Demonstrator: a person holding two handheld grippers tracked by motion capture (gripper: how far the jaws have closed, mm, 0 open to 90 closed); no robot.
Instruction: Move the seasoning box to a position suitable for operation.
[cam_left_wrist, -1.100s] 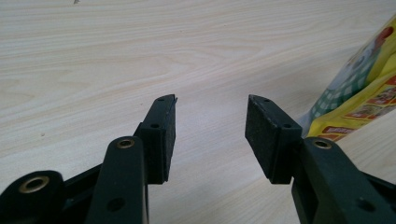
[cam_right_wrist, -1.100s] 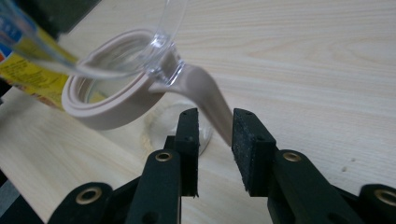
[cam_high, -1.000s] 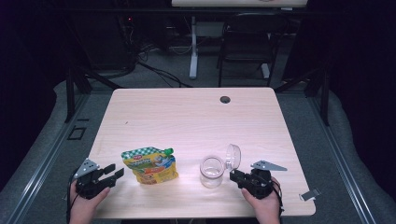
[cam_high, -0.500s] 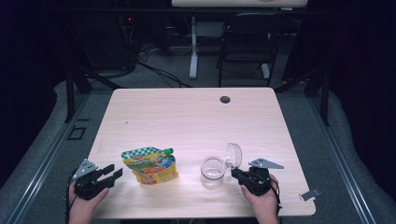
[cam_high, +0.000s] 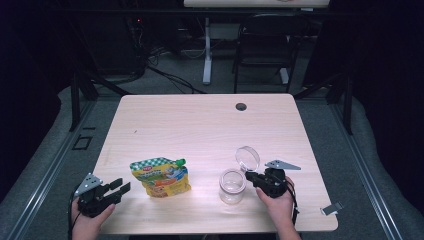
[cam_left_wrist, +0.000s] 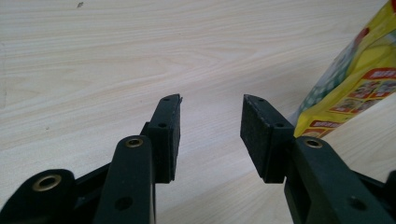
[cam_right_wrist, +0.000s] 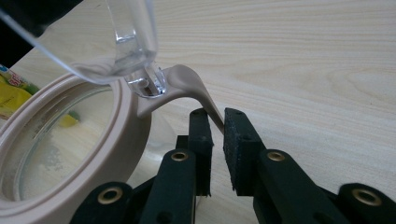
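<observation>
A clear glass jar (cam_high: 232, 186) with a beige collar (cam_right_wrist: 116, 135) stands near the table's front, right of centre. Its clear hinged lid (cam_high: 247, 158) is flipped up. My right gripper (cam_high: 251, 179) is at the jar's right side. In the right gripper view it (cam_right_wrist: 217, 116) is shut on the collar's thin beige tab (cam_right_wrist: 187, 81), just under the lid (cam_right_wrist: 116, 42). A yellow and green spouted pouch (cam_high: 161, 176) lies left of the jar. My left gripper (cam_high: 120, 186) rests open at the front left, short of the pouch (cam_left_wrist: 359, 88), with nothing between its jaws (cam_left_wrist: 210, 112).
The light wood table (cam_high: 200, 125) has a dark cable hole (cam_high: 241, 106) near its far edge. A chair (cam_high: 265, 45) and a desk leg stand on the floor beyond. A small grey clip (cam_high: 331, 209) hangs at the table's front right corner.
The right hand and the jar have shifted very slightly. The left gripper and the pouch stay where they were.
</observation>
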